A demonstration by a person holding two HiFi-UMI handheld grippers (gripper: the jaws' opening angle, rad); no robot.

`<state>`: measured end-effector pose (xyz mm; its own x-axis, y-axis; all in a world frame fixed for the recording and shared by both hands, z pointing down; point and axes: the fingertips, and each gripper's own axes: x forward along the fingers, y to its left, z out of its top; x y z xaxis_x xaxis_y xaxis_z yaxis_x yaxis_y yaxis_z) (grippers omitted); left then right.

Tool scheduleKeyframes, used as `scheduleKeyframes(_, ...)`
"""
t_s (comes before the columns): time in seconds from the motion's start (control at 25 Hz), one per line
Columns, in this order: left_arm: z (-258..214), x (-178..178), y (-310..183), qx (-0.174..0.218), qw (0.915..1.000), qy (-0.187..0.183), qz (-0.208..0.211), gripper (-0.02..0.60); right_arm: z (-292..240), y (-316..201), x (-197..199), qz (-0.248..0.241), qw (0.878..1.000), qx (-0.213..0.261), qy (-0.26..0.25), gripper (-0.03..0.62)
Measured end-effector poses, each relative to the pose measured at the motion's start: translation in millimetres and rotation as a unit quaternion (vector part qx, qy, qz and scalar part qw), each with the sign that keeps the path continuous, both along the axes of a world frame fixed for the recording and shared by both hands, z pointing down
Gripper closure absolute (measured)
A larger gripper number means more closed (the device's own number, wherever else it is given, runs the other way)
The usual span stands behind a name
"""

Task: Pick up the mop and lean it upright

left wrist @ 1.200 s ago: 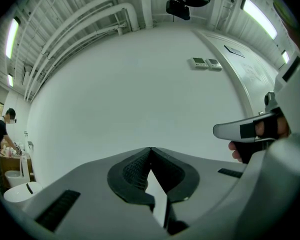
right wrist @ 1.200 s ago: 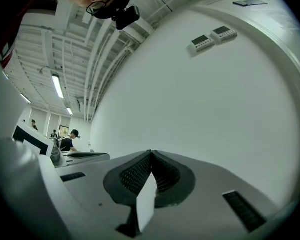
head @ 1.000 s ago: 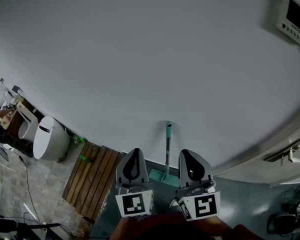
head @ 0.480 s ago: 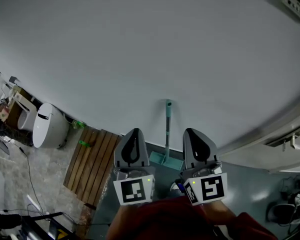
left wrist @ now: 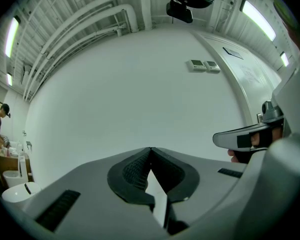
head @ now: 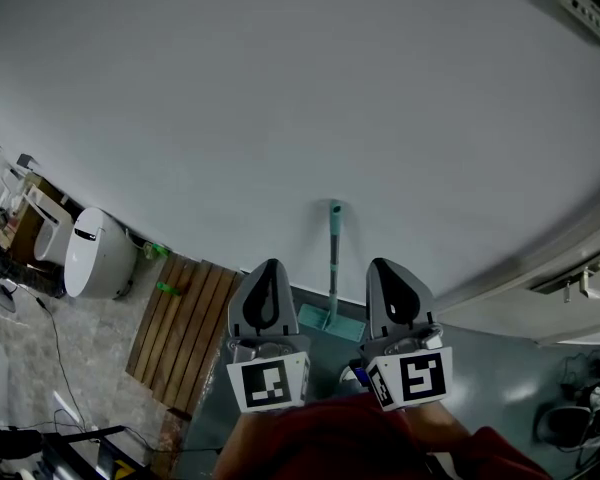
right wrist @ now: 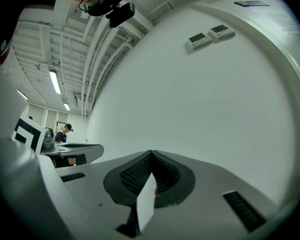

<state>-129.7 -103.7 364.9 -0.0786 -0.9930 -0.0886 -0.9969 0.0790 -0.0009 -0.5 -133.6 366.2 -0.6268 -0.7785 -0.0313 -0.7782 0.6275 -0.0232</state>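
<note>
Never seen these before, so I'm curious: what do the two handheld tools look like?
The left tool and right tool match: rounded grey shells with dark ribbed pads, each with a white cube bearing black square markers. The person's clothing is dark red.

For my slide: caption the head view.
Left gripper and right gripper, both shut and empty, face a teal mop leaning upright against the wall.

The right gripper (right wrist: pixel 151 155) is sitting at lower centre of the frame, its jaws pressing together tip to tip. A white wall (right wrist: pixel 200 104) is filling the centre and right. Two wall panels (right wrist: pixel 210 36) are showing at upper right. At upper left, ceiling light strips (right wrist: pixel 55 81) are glowing. The left gripper (right wrist: pixel 72 150) is projecting in at mid left, with a distant person (right wrist: pixel 66 130) standing just above it.
</note>
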Motion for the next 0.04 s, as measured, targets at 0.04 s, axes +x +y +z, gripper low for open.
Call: scheduleKeyframes(0.04, -0.1, 0.6, 0.2, 0.000, 1.0000, 0.001, 0.000, 0.568, 0.2, -0.1, 0.3, 0.000, 1.000, 0.000, 0.001, 0.577)
